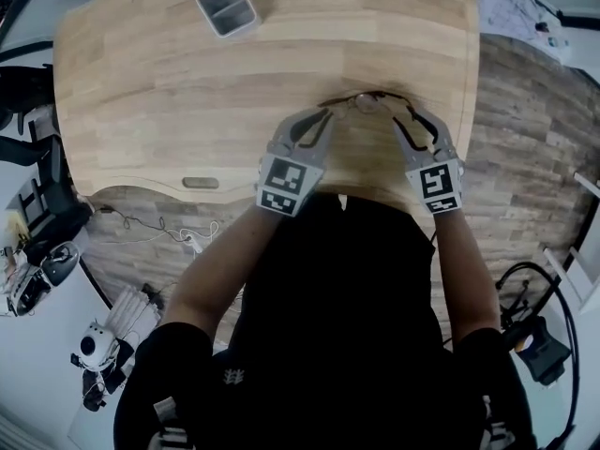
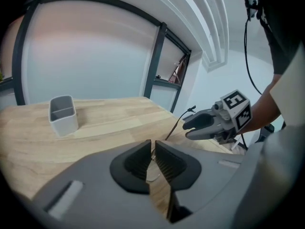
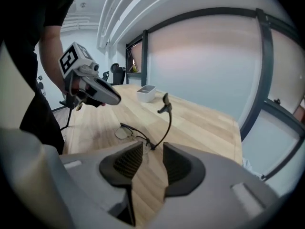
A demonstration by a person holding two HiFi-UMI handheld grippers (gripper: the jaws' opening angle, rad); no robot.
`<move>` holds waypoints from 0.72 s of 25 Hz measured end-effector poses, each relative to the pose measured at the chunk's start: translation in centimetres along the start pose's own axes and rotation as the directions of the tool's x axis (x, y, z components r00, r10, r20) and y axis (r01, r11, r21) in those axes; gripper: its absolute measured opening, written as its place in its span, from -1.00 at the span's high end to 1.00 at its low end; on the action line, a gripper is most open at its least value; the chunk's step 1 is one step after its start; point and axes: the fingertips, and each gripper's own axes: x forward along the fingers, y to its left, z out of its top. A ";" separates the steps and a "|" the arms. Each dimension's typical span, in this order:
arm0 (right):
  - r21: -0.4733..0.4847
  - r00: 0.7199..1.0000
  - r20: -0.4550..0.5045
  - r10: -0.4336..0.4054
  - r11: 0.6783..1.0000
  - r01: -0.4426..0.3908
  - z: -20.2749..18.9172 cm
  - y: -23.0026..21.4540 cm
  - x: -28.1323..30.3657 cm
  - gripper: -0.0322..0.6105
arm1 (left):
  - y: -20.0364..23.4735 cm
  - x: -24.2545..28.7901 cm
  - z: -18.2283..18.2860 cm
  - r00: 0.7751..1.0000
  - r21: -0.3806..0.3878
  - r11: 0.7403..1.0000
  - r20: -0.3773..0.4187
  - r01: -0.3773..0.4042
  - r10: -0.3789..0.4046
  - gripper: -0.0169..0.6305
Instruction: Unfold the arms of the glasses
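Thin dark-framed glasses [image 1: 367, 101] lie on the wooden table [image 1: 169, 82] near its front edge, between my two grippers. In the right gripper view the glasses [image 3: 129, 131] rest lenses down, and one arm [image 3: 167, 116] stands curved up off the table. My right gripper [image 3: 148, 159] is open, with the hinge of that raised arm just ahead of its jaws. My left gripper [image 2: 153, 156] is shut, its tips just over a lens [image 2: 153, 174]; no grip on the frame shows. From the head view the left gripper [image 1: 323, 118] and right gripper [image 1: 405, 120] flank the glasses.
A small grey rectangular container [image 1: 227, 6] stands at the far side of the table. The table's front edge runs just behind the grippers, with an oval slot [image 1: 200, 183] at the left. Cables and equipment lie on the floor [image 1: 525, 157] around the table.
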 end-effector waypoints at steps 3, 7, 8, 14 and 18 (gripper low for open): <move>0.052 0.998 0.050 -0.026 0.998 0.023 1.2 0.6 -1.5 0.48 | 0.3 2.5 -0.5 0.997 0.053 0.998 -0.069 0.018 -0.014 0.83; 0.085 0.994 0.096 -0.060 0.995 0.052 2.6 0.6 -2.8 0.48 | 0.1 5.2 -1.0 0.987 0.141 0.986 -0.146 0.085 -0.064 0.69; 0.086 0.993 0.097 -0.066 0.995 0.058 2.7 0.4 -2.9 0.48 | -0.2 5.9 -1.2 0.982 0.157 0.981 -0.166 0.113 -0.087 0.68; 0.103 0.994 0.068 -0.084 0.992 0.077 1.8 1.2 -2.9 0.48 | -1.0 7.7 -2.2 0.961 0.229 0.954 -0.240 0.195 -0.139 0.64; 0.116 0.995 0.043 -0.092 0.989 0.087 1.4 1.4 -2.6 0.48 | -1.2 8.6 -2.9 0.947 0.289 0.929 -0.285 0.231 -0.147 0.65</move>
